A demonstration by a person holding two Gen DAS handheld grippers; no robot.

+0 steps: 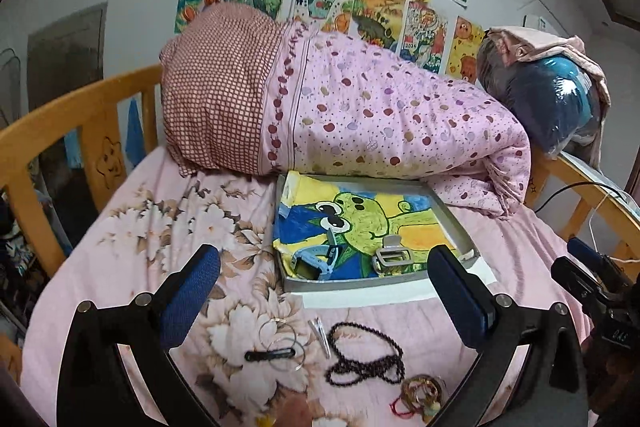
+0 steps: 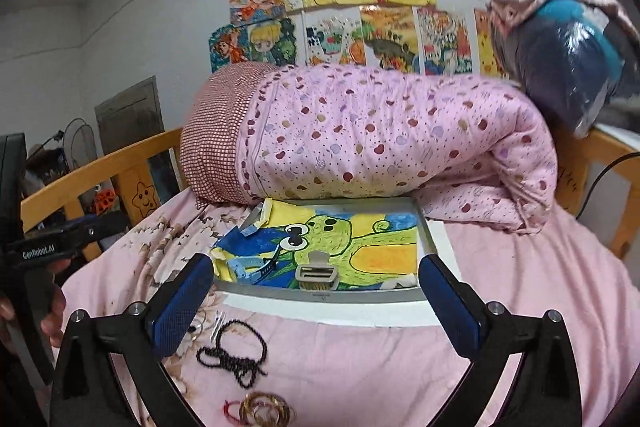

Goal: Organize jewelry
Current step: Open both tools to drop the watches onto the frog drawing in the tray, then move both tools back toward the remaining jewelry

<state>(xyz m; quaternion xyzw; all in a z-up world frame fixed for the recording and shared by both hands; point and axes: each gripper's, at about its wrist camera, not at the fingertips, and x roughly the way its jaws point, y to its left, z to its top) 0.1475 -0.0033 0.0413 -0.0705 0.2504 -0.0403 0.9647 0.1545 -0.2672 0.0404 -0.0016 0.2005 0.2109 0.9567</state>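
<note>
A: What lies nearest on the bed (image 1: 132,251)?
B: Gold bangles (image 1: 420,389), a black bead necklace (image 1: 366,359), silver hoops (image 1: 282,343).
A: And the grippers?
B: Left gripper (image 1: 324,291) and right gripper (image 2: 316,301) both spread wide, empty.
A: Farther?
B: The grey tray (image 1: 456,223) against the quilt (image 1: 380,115), holding a blue watch (image 1: 316,261) and a grey clip (image 1: 390,255).
</note>
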